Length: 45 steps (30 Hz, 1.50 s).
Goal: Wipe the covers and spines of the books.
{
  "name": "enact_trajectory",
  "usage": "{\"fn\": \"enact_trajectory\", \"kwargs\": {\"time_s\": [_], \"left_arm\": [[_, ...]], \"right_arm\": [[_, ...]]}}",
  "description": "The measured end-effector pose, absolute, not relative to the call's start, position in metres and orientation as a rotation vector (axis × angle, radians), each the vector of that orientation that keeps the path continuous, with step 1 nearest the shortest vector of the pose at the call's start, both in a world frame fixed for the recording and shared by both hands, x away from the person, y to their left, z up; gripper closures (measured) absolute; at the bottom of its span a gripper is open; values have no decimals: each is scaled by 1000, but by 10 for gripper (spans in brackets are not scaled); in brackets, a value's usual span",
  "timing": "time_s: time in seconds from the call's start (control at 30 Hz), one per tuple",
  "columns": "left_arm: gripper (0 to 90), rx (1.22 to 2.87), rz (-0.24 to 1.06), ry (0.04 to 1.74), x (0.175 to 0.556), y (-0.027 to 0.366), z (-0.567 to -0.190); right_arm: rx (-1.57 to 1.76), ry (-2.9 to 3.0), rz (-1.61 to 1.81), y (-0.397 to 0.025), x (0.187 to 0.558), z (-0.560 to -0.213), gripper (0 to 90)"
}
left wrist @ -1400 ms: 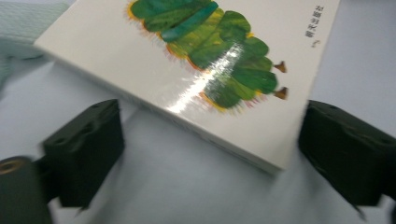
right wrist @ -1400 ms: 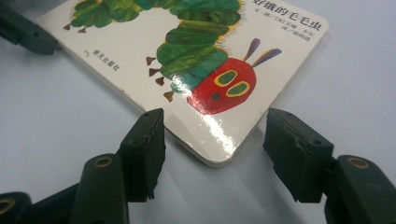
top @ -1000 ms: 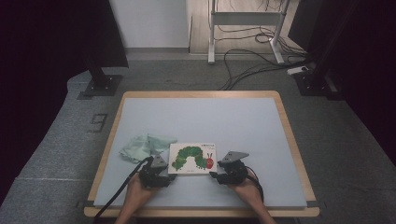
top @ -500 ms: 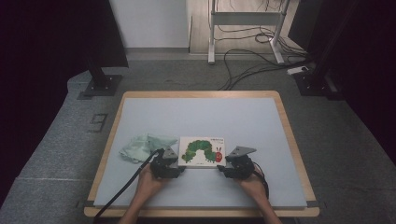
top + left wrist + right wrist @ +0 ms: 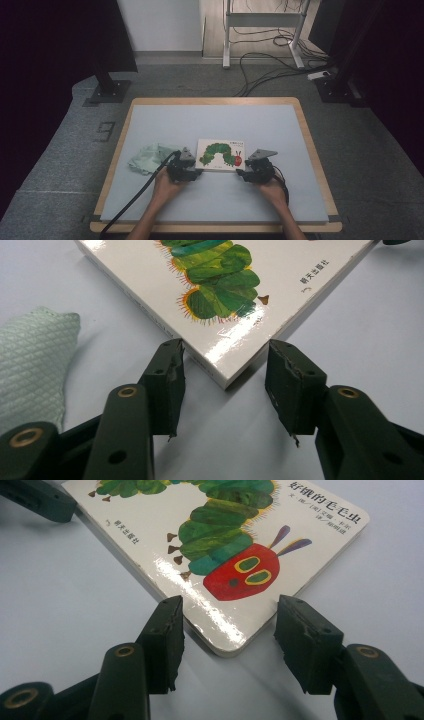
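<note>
A picture book with a green caterpillar on its white cover lies flat on the pale blue table, a little nearer than the middle. A crumpled pale green cloth lies just to its left, apart from it.

The left gripper sits at the book's near left corner and the right gripper at its near right corner, each held in one hand. In the left gripper view the two jaws stand wide, one on either side of the corner, with nothing between them pinched. The right gripper view shows the same: jaws wide, straddling the rounded corner below the caterpillar's red head, no contact that I can make out.

This looks like the approach step of taking hold of the book with both tools, before any grip is made. The next move would call for sliding each gripper forward so the corner sits deeper between the jaws, then closing both together. The cover is glossy and the book lies flush on the table, so a shallow pinch could slip off
</note>
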<state>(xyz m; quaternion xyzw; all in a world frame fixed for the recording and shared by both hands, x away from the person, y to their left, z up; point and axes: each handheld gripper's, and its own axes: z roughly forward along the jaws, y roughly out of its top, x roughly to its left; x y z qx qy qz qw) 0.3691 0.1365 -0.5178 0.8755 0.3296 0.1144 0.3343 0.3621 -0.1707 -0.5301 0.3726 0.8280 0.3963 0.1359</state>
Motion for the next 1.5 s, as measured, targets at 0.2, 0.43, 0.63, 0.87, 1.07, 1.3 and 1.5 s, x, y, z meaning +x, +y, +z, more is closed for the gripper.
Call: {"fn": "enact_trajectory", "kwargs": {"time_s": [0.2,0.43,0.63,0.87,1.07,1.3,1.5], "left_arm": [[528,2263,299,874,373,137,-519],[463,2242,273,872,373,137,-520],[256,2222,280,858,361,143,-511],[140,2230,267,839,342,156,-503],[97,2248,280,830,328,169,-499],[3,2266,304,825,309,187,-498],[0,2278,337,805,295,199,-504]], "right_arm": [[1091,2389,1157,-171,370,-530,450],[1087,2387,1160,-172,370,-531,451],[1082,2371,1140,-176,365,-529,351],[1064,2359,1153,-188,354,-519,274],[1027,2348,1153,-196,344,-510,231],[1012,2360,1138,-206,330,-501,142],[1040,2336,1101,-221,317,-499,84]]}}
